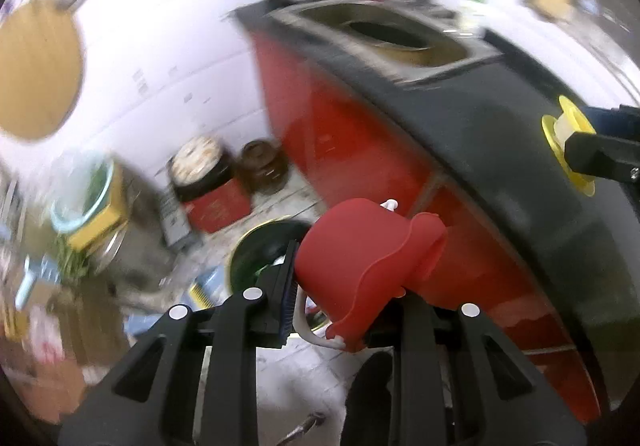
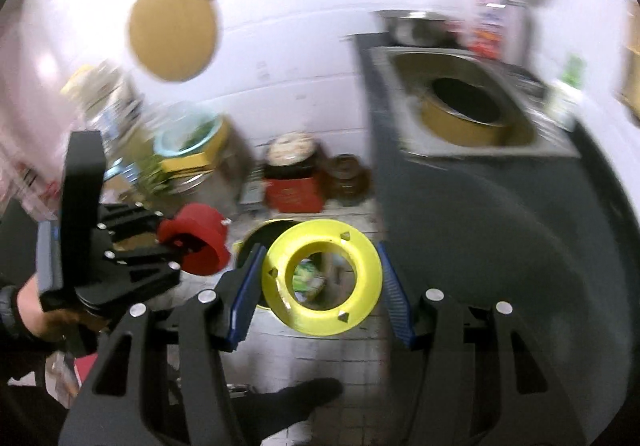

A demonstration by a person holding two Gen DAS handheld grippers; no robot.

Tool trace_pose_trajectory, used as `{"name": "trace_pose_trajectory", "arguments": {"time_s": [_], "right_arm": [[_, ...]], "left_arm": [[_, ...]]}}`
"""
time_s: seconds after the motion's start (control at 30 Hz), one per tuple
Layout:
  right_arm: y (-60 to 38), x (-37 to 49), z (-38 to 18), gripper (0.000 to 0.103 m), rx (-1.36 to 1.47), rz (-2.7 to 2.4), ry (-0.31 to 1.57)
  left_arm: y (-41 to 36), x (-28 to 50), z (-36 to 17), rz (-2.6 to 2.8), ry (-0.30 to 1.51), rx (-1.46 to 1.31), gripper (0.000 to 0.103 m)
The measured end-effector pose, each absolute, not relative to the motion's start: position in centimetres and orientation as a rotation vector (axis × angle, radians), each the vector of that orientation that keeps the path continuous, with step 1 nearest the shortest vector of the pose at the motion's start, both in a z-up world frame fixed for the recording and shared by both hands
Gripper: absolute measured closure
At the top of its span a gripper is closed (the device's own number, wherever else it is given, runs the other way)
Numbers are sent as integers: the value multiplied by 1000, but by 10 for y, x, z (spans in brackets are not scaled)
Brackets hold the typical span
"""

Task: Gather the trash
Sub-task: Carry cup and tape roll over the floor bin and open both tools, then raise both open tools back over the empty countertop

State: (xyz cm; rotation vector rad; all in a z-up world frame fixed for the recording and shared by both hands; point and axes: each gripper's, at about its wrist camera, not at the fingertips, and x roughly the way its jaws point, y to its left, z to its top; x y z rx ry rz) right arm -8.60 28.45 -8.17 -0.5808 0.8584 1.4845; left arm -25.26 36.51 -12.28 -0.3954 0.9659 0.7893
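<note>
Red plastic fills the left gripper (image 1: 344,286): its jaws are clamped on a red cup (image 1: 360,266) with a white handle. The right gripper (image 2: 320,286) is closed on a yellow spool (image 2: 322,278), pinched by its rims between the blue pads. Both pieces of trash hang in the air just above the bin (image 2: 256,238), a dark round pail with a yellowish rim standing on the floor beside the red-fronted counter (image 1: 360,150).

My guess at the risk: the spool is held only at two thin edges, so a twist could let it roll out and miss the bin. The two grippers are also near each other over the one opening, so a release together could knock one item onto the floor.

Beyond the bin, against the white wall, stand a red box (image 2: 294,190) and a brown jar (image 2: 346,178). A sink (image 2: 464,106) is set in the dark countertop. The pale tiled floor looks dirty.
</note>
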Motion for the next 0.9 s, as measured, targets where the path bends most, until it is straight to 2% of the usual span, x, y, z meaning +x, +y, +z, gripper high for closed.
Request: {"name": "trace_pose_trajectory", "arguments": {"time_s": [0.2,0.4,0.53,0.57,0.6,0.63,0.67,0.9], "right_arm": [[369,-126,-136,48,-655,1570,946],[432,-151,-199,48,-736,1553,1045],[456,-155,-219,47,-767,1545,1055],[460,-155,-223,43,-771,1543,1063],[467,-155,-229,24,-778,1534,1080],[469,-152,-230,18,-773,1526,1078],[472,-150,-232,18,-762,1530,1078],[475,-142,-235,18,-753,1536,1091]], "left_arm": [[412,-296,-179,857,980,-502,79],[446,-304,-230,860,988,-585,79],[460,-301,-251,841,976,-620,78],[463,-300,-256,842,976,-629,66],[463,-300,-259,848,978,-633,55],[465,-299,-262,861,985,-629,35],[467,-300,-266,872,980,-623,30],[469,-297,-274,850,987,-626,30]]}}
